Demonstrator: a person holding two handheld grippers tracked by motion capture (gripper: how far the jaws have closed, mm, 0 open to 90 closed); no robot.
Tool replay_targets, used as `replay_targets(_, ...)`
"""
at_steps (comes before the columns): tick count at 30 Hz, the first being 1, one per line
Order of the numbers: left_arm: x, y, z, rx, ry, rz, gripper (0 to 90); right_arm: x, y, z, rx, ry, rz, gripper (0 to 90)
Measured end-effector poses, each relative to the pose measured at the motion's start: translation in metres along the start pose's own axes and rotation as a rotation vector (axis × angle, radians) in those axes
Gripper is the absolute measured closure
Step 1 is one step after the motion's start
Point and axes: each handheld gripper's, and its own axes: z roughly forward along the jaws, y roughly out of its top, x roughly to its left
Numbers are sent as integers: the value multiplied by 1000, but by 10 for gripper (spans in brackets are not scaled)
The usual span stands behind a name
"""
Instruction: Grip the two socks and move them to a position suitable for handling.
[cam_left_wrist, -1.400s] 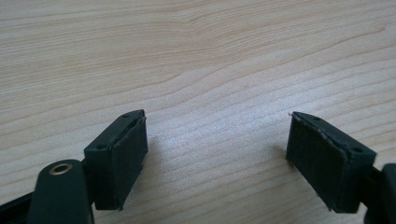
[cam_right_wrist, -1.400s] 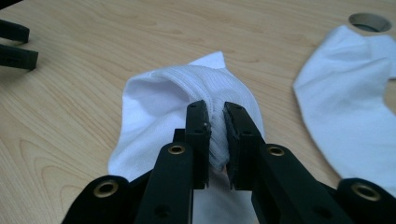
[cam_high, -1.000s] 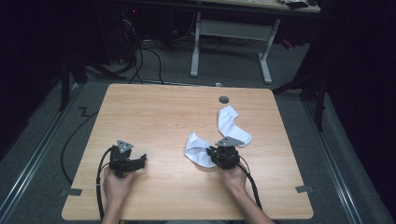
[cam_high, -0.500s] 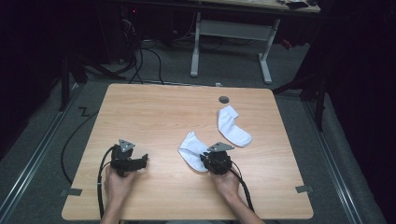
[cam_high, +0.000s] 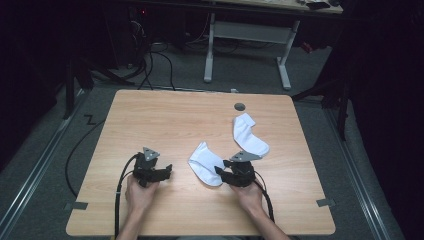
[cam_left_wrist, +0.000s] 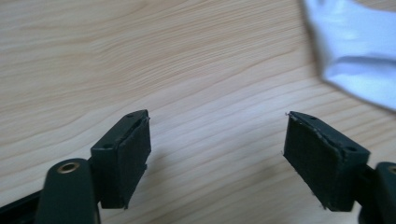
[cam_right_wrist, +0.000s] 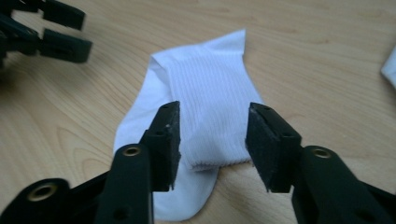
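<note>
Light wooden table (cam_high: 165, 120) bearing two white socks: the near sock (cam_right_wrist: 205, 116) lies flat under and just ahead of the right jaws; the far sock (cam_high: 248, 135) lies well beyond them.

The near sock (cam_left_wrist: 355, 56) (blurred) runs off the left gripper view's right edge.

A dim lab or workshop: beyond the grippers, a wooden table (cam_high: 165, 115) stands on grey carpet (cam_high: 45, 145), cables (cam_high: 150, 62) and a white-legged desk (cam_high: 245, 35) behind.
</note>
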Motion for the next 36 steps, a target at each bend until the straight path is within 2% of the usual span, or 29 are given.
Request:
replay_targets(1,-11,4,-1,-18,-42,15,229,-7,-1,-5,-6,32,-3,693)
replay_targets(2,-11,4,-1,-18,-42,15,229,-7,-1,-5,-6,32,-3,693)
replay_targets(5,-30,9,1,-42,-110,17,230,-16,0,-7,31,32,-32,787)
replay_targets(6,-34,9,2,-48,-127,10,233,-20,1,-8,32,31,-41,800)
replay_targets(7,-41,9,4,-59,-164,0,236,-21,1,-8,34,25,-49,805)
replay_targets(8,-47,9,5,-65,-178,1,223,-23,2,-9,29,6,-67,805)
replay_targets(9,-59,10,7,-67,-179,26,231,-27,1,-8,29,1,-70,799)
replay_targets(10,-59,10,7,-67,-179,26,233,-27,1,-8,29,1,-70,799)
replay_targets(11,-70,12,12,-54,-164,59,235,-29,-1,-4,40,-12,-72,783)
replay_targets(12,-70,12,12,-54,-164,59,236,-29,-1,-4,40,-12,-72,783)
replay_targets(13,-80,15,16,-34,-148,73,237,-31,-3,1,51,-22,-74,767)
replay_targets(14,-83,16,18,-26,-144,79,237,-31,-3,4,53,-25,-78,762)
replay_targets(20,-91,20,24,-24,-129,69,248,-29,3,14,44,-25,-88,707)
replay_targets(22,-92,20,26,-18,-125,66,252,-28,7,20,54,-34,-109,703)
replay_targets(24,-92,20,29,-2,-122,67,264,-29,8,24,73,-30,-107,700)
replay_targets(25,-92,19,31,3,-118,72,272,-32,6,29,104,-25,-102,695)
replay_targets(27,-91,17,36,15,-78,106,282,-32,4,31,116,-21,-99,694)
replay_targets(28,-87,15,38,-9,-77,86,287,-33,0,29,115,-5,-89,705)
replay_targets(30,-85,14,38,-11,-67,82,306,-33,-1,27,118,2,-77,716)
replay_targets(31,-83,14,37,-5,-62,82,305,-30,-7,22,118,20,-90,731)
replay_targets(36,-78,14,37,-8,-61,85,295,-20,-17,10,134,32,-116,773)
